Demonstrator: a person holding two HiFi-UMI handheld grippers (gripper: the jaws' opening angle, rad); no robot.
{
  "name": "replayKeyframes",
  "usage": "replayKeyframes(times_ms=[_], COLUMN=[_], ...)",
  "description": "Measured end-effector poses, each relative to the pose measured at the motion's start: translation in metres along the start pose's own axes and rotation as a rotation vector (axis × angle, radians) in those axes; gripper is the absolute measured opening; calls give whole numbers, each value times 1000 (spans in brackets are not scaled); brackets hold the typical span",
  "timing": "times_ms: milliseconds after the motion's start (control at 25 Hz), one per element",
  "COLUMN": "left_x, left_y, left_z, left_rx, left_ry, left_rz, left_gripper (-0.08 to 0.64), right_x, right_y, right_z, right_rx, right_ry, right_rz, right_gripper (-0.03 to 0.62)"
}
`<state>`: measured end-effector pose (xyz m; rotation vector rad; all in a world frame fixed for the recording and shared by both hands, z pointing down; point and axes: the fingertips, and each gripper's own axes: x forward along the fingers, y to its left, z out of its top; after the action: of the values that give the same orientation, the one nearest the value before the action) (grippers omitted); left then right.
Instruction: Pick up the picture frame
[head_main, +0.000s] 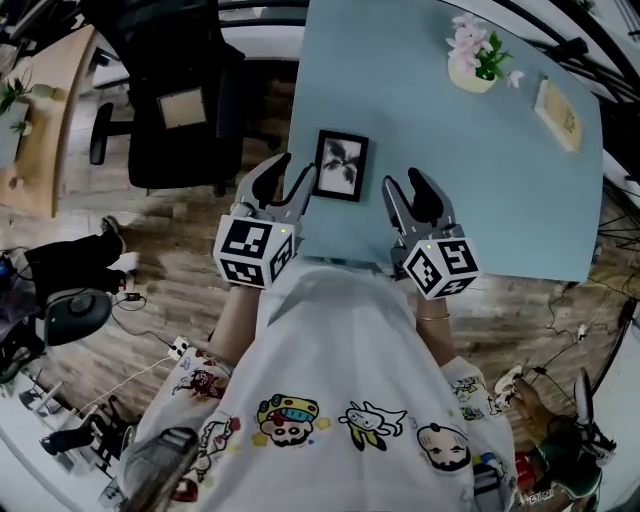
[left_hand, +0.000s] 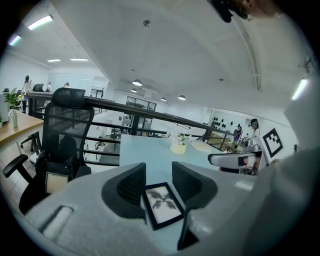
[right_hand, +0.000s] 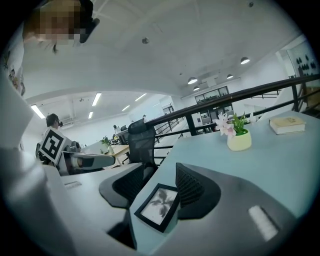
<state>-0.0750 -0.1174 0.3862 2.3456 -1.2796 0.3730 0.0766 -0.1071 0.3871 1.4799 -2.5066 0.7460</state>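
Picture frame (head_main: 341, 165) lies flat on the pale blue counter (head_main: 480, 200), close to its near left corner, with its long axis running near to far. It sits between the two tools and a little beyond them. The left gripper (head_main: 288, 178) is the nearer one. Its jaws stand apart with nothing held, and in the head view the tip of its right jaw comes right up to the frame's left border, though I cannot tell whether they touch. The right gripper (head_main: 406, 186), likewise spread and empty, stands to the frame's right with a strip of bare counter between them. A grasp would therefore probably fall to the left side, closing across the frame's short width at the left or near edge. The head view gives this plan layout but says little about height. Each gripper view shows the frame framed low in the gap between its own jaws, beyond the tips, so both appear aimed at it from above the surface.
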Motion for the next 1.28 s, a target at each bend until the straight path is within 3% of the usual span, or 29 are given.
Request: replayKeyframes(times_ms=[680,1280], left_x=[43,71], left_y=[9,15], left_z=[-34,-95], left_rx=[-14,-69], left_ry=[132,248], left_rz=[-66,-44], left_gripper=[157,156], right_x=[29,55], right_y=[-14,-27], right_z=[-31,-89], right_rx=[78,219], right_ry=[78,191], right_rz=[-26,23], right_gripper=[195,195])
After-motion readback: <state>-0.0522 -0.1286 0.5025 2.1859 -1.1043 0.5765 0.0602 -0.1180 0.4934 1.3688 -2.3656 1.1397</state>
